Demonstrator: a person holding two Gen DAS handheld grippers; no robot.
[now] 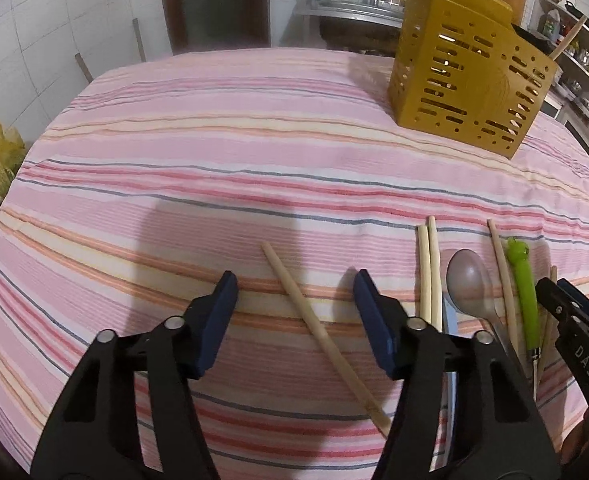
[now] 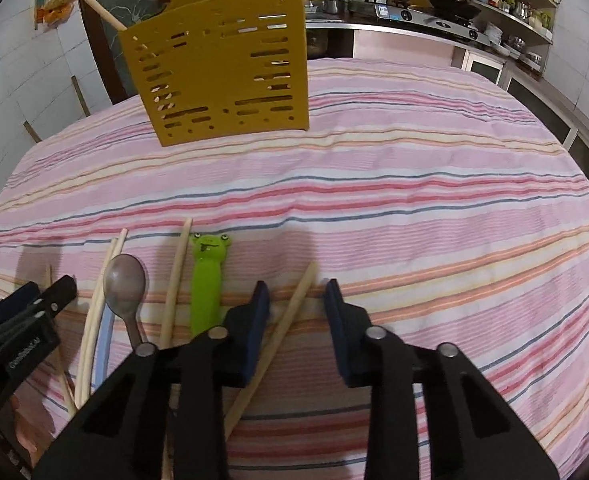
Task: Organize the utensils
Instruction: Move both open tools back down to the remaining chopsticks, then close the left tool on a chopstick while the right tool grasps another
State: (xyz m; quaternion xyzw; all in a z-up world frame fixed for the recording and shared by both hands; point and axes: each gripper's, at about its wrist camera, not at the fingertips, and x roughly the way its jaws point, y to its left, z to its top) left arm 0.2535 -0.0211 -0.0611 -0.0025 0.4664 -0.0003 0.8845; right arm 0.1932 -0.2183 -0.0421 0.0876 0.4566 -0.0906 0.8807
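Both claws lowered over loose chopsticks on the striped table (image 1: 254,152).

Left claw (image 1: 294,288): open, pads astride a single chopstick (image 1: 318,332), not pressing. Right claw (image 2: 297,294): open, straddling another chopstick (image 2: 282,320) beside the left pad. Between them: chopstick pair (image 1: 430,276), spoon (image 1: 468,280), green frog-headed utensil (image 2: 206,276). Far side: yellow slotted holder (image 2: 222,68), upright, chopsticks inside.
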